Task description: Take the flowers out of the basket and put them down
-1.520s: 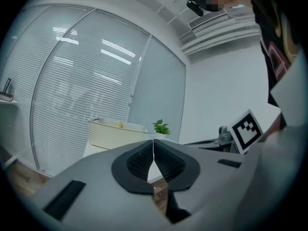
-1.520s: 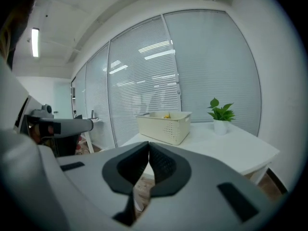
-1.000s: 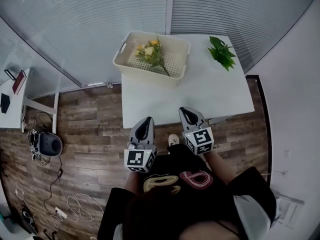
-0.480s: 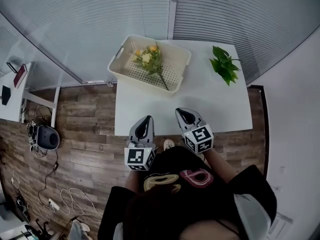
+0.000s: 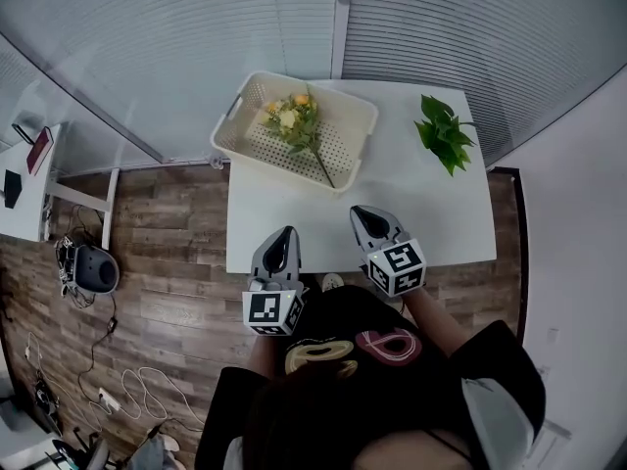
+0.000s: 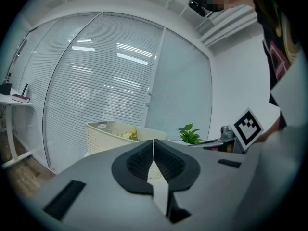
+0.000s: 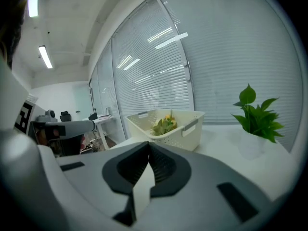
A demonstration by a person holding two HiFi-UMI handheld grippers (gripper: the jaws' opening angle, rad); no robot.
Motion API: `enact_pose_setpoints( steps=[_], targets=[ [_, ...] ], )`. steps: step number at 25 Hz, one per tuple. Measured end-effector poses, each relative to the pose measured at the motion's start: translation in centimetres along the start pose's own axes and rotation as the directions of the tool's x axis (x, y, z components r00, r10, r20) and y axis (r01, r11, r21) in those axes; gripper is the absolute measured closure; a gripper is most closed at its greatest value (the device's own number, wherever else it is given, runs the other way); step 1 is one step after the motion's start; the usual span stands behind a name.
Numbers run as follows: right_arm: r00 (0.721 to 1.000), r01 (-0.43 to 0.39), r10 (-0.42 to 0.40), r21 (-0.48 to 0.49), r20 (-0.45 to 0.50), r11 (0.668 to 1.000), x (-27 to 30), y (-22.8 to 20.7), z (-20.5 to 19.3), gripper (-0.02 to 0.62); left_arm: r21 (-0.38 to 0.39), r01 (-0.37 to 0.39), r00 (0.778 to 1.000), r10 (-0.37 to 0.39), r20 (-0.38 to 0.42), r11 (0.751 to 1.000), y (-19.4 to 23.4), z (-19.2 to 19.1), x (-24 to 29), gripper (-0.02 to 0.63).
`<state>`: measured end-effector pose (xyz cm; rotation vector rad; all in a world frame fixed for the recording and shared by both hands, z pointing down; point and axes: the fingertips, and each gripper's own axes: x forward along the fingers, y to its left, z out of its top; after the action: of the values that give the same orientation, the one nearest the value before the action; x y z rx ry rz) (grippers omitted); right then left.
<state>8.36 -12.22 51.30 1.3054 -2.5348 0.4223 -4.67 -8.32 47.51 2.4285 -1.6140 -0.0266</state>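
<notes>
A cream perforated basket stands at the far left of the white table. Inside it lies a bunch of yellow flowers with a long green stem. The basket and flowers also show in the left gripper view, and the basket with flowers shows in the right gripper view. My left gripper hovers at the table's near edge, shut and empty. My right gripper is over the near part of the table, shut with nothing in it. Both are well short of the basket.
A small green potted plant stands at the table's far right corner. Slatted glass walls rise behind the table. On the wooden floor to the left are a side desk, a round grey device and loose cables.
Both grippers have drawn nearer to the table, and the basket now lies closer in view. Jaws stay shut and the flowers have not moved.
</notes>
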Motion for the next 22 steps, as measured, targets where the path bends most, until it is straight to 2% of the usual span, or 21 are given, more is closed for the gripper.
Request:
enact_pose_setpoints(
  steps=[4, 10, 12, 16, 19, 22],
  targets=[
    [1.0, 0.025, -0.026, 0.087, 0.01, 0.996, 0.8, -1.1, 0.9, 0.584, 0.006, 0.016, 1.0, -0.016, 0.0, 1.0, 0.9, 0.8, 1.0, 0.588],
    [0.989, 0.11, -0.128, 0.198, 0.079, 0.974, 1.3, -3.4, 3.8, 0.581, 0.017, 0.035, 0.999, -0.035, -0.009, 0.999, 2.5, 1.6, 1.8, 0.588],
    [0.987, 0.108, -0.127, 0.183, 0.094, 0.977, 1.7, -3.8, 5.0, 0.581, 0.011, 0.038, 0.999, -0.038, -0.01, 0.999, 3.1, 1.5, 2.2, 0.588],
    [0.992, 0.078, -0.09, 0.123, 0.093, 0.989, 3.1, -3.8, 7.2, 0.474, 0.003, 0.049, 0.999, -0.049, -0.018, 0.999, 3.8, 1.3, 2.9, 0.588],
    [0.997, 0.044, -0.047, 0.067, 0.059, 0.997, 4.7, -3.5, 8.5, 0.441, -0.006, 0.054, 0.998, -0.054, -0.019, 0.999, 4.3, 1.2, 3.1, 0.588],
    [0.999, 0.028, -0.029, 0.03, 0.032, 0.999, 6.8, -3.6, 9.7, 0.376, -0.016, 0.051, 0.998, -0.051, -0.034, 0.999, 5.1, 0.9, 3.1, 0.588]
  ],
)
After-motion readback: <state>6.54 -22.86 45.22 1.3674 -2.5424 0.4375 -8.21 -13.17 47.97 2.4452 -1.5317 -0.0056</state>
